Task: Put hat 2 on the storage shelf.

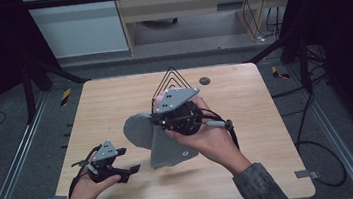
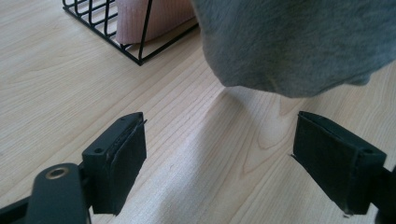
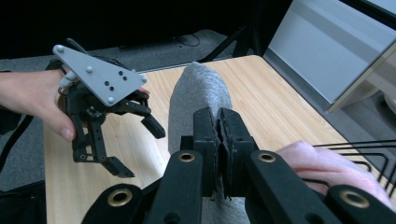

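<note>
While the left gripper (image 1: pixel 121 163) sits low in the lower left of the high view with its jaws spread wide and empty above the counter (image 1: pixel 244 96), the right gripper (image 1: pixel 159 119) is raised at frame centre, jaws clamped on a grey cloth (image 1: pixel 162 144) that hangs from them to the wood. Beyond it, toward the upper middle, a black wire rack (image 1: pixel 172 77) stands on the counter, with something pink (image 2: pixel 149 18) inside it in the left gripper view.
</note>
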`<state>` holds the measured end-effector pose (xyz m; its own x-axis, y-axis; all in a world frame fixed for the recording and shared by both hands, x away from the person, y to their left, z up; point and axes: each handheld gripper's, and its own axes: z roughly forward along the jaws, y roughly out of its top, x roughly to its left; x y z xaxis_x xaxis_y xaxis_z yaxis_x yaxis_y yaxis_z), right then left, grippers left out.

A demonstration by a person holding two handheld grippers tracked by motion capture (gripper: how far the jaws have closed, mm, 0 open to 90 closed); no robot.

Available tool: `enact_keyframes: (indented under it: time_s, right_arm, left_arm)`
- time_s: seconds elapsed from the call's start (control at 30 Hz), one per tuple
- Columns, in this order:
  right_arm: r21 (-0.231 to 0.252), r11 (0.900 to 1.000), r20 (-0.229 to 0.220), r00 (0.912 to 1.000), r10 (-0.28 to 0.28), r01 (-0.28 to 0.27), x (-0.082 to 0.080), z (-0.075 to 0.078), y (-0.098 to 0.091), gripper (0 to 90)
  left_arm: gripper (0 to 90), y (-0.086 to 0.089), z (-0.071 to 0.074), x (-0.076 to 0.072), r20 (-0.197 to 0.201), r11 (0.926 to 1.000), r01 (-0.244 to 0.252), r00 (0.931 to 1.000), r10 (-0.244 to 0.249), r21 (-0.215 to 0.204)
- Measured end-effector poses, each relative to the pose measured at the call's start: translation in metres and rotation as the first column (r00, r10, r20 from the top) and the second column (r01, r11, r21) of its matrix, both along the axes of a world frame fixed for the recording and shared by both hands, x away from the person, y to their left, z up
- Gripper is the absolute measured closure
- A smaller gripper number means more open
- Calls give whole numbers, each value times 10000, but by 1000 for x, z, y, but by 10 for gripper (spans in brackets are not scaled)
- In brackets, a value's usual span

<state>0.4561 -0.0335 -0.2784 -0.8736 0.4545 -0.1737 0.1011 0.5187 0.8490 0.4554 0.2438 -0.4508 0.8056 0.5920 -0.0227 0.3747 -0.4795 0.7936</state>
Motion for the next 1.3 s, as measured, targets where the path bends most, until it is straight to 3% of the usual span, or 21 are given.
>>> enact_keyframes:
  time_s: [0.4,0.63,0.7,0.73,0.77,0.83,0.87,0.93,1.1,1.27,1.3]
  right_arm:
    - [-48,9995,-179,9993,316,-317,-4,-8,12,862]
    - [138,9993,-308,9989,351,-347,-5,-12,7,863]
    - [203,9995,-393,9989,254,-246,-4,-15,2,862]
    - [234,9997,-467,9989,73,-62,-2,-18,-6,863]
    - [248,9997,-502,9987,-3,15,-1,-19,-10,862]
    - [247,9996,-552,9984,-83,97,0,-21,-14,863]
    - [215,9996,-609,9980,-170,184,2,-23,-18,862]
    - [86,9992,-698,9968,-387,394,5,-27,-26,863]
    - [102,9967,-811,9935,-796,806,11,-31,-42,862]
    - [169,9938,-859,9905,-1078,1096,13,-30,-54,862]
    - [205,9934,-843,9902,-1109,1130,13,-28,-56,862]
  left_arm:
    - [290,2,7,0,407,9986,-52,9991,74,-523]
    - [506,-9,13,11,9,9880,-17,10000,18,-1546]
    - [614,-17,16,16,114,9939,173,9998,-161,-1093]
    - [727,-20,17,17,135,9957,284,9995,-274,-877]
    - [776,-22,18,18,104,9960,376,9993,-368,-813]
    - [821,-26,19,21,-96,9968,507,9986,-514,-623]
    - [847,-29,21,21,-84,9975,628,9980,-631,-315]
    - [861,-35,25,21,-39,9957,890,9960,-890,259]
    - [869,-43,42,20,-90,9878,1096,9940,-1093,1106]
    - [870,-49,72,20,3,9779,1155,9931,-1173,1742]
    - [870,-52,85,19,156,9730,1214,9918,-1269,1965]
